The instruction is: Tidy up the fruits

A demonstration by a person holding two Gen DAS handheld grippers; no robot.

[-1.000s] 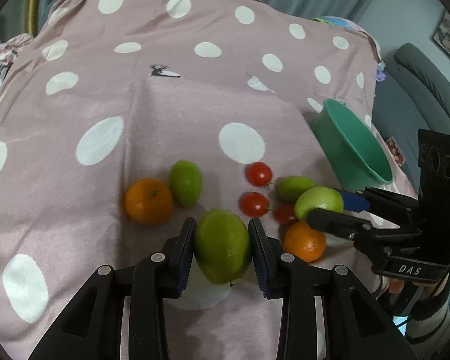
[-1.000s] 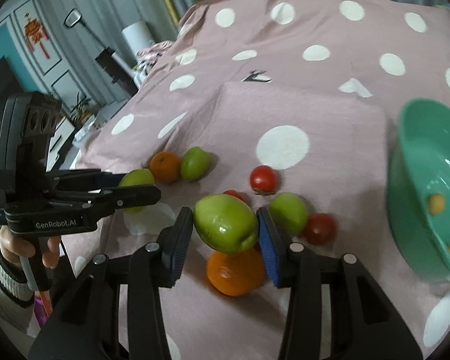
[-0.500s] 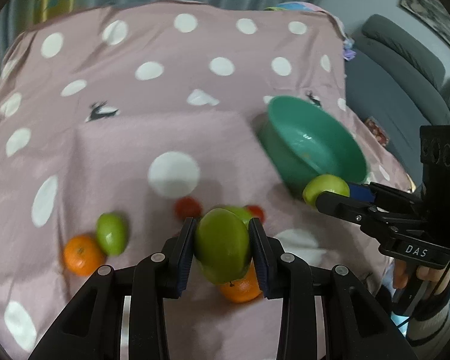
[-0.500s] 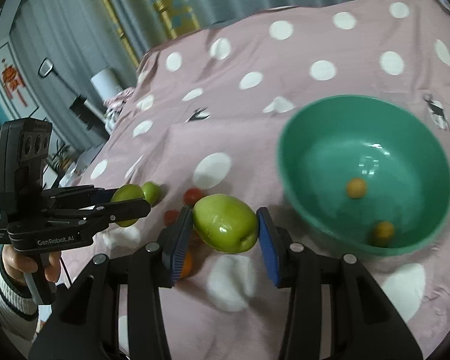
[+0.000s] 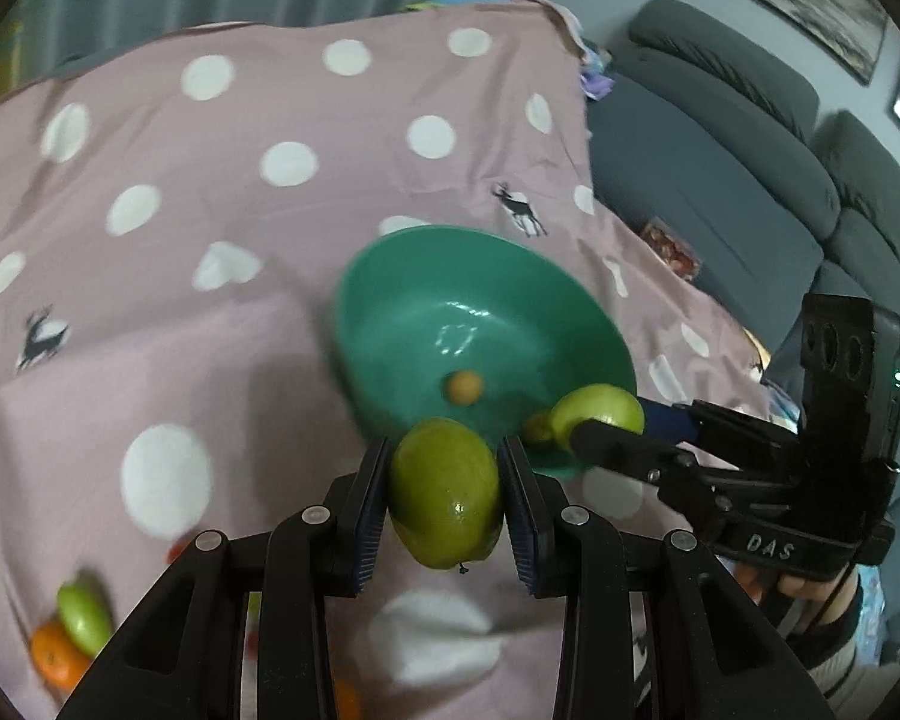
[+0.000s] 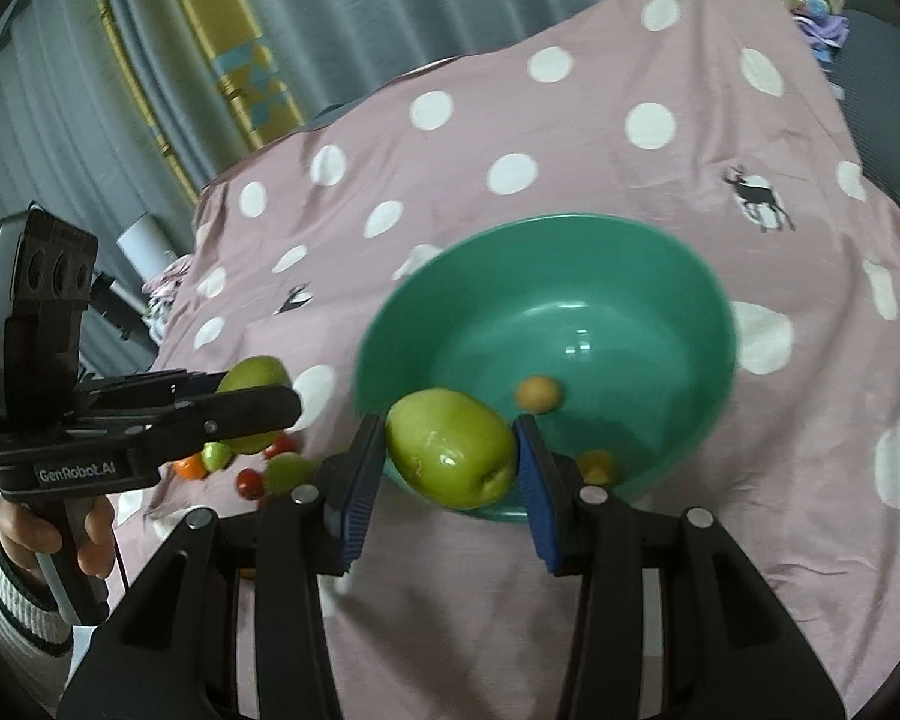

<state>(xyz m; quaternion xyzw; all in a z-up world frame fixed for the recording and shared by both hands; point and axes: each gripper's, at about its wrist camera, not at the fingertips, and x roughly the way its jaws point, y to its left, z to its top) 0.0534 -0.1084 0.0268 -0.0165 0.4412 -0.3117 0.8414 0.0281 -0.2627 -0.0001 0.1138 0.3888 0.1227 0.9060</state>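
My left gripper (image 5: 444, 468) is shut on a green fruit (image 5: 444, 504), held in the air just before the near rim of the teal bowl (image 5: 390, 276). My right gripper (image 6: 450, 438) is shut on a second green fruit (image 6: 450, 450) over the bowl's (image 6: 570, 222) near-left rim. Two small yellow-orange fruits (image 6: 537, 393) lie inside the bowl. In the left wrist view, the right gripper (image 5: 594, 420) comes in from the right with its fruit at the bowl's edge. In the right wrist view, the left gripper (image 6: 252, 396) sits to the left.
A pink polka-dot cloth (image 5: 210, 192) covers the surface. An orange (image 5: 54, 654) and a green fruit (image 5: 84, 609) lie at the lower left; tomatoes (image 6: 249, 483) and another green fruit (image 6: 285, 471) lie left of the bowl. A grey sofa (image 5: 720, 120) stands beyond the right edge.
Both grippers have carried their green fruits away from the pile and rightward to the bowl. The bowl now fills the middle of both views, and the loose fruits have slid to the lower left.
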